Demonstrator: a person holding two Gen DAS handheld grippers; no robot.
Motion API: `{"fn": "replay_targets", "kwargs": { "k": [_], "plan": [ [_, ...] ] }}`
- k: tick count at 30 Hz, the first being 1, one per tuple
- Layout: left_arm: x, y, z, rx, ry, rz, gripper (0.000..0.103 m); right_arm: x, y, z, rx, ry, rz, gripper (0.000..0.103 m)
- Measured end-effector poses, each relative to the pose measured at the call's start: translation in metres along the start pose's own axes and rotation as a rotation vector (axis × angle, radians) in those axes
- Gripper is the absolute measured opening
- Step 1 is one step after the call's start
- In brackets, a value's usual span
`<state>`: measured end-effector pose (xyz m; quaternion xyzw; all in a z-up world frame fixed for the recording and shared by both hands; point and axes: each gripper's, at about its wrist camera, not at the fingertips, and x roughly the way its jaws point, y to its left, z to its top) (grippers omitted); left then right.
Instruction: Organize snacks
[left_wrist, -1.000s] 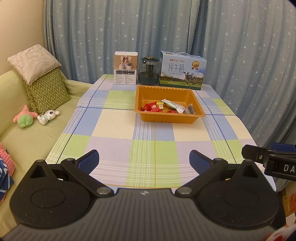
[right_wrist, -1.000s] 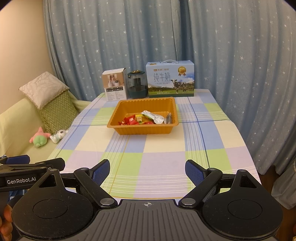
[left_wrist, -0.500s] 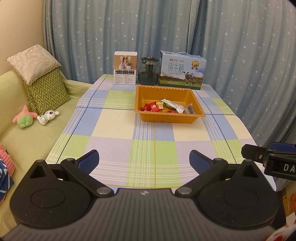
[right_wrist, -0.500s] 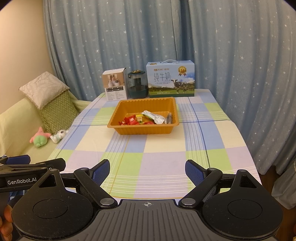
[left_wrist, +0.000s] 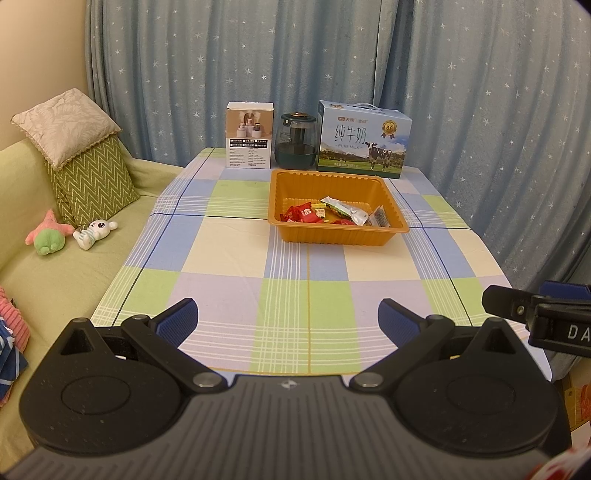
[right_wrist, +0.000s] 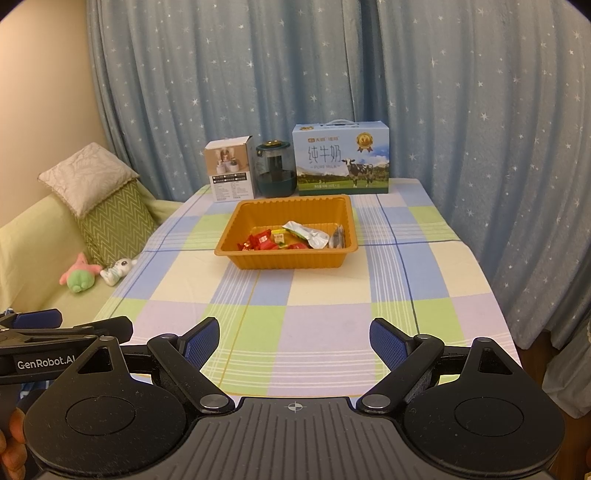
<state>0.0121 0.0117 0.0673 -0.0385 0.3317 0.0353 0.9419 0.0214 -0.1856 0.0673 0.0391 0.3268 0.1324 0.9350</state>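
Lying in orange tray (left_wrist: 334, 236), snacks (left_wrist: 332, 214) well beyond open tongs (left_wrist: 288, 321).

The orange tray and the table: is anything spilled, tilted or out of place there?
Nothing stands out. The orange tray sits flat on the checked tablecloth, with the snack packets loosely piled inside it and none on the cloth. The white box, jar and milk carton stand upright behind.

Milk box (left_wrist: 364, 142), far ahead of tool: big words "纯牛奶", small "PURE MILK" under them. Left gripper's (right_wrist: 44, 360) side, seen from right one: "GenRobot.AI". Right gripper's (left_wrist: 554, 325) side, seen from left one: "DA", rest cut off. Small box (left_wrist: 250, 136) print too tiny to read.
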Motion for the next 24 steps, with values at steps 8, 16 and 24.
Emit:
{"fn": "replay_targets", "kwargs": {
  "k": [8, 16, 24],
  "plan": [
    [0.0031, -0.0019, -0.0004, 0.002, 0.0, 0.0, 0.103, 0.0003, -0.0002, 0.0001, 0.0, 0.0, 0.0, 0.088],
    [0.0043, -0.0015, -0.0004, 0.003, 0.002, -0.003, 0.103, 0.0005, -0.0004, 0.0001, 0.0, 0.0, 0.001, 0.088],
    [0.0051, -0.0007, -0.0023, 0.006, -0.015, -0.002, 0.103, 0.0021, 0.0024, -0.0034, 0.002, 0.005, -0.001, 0.088]
  ]
}}
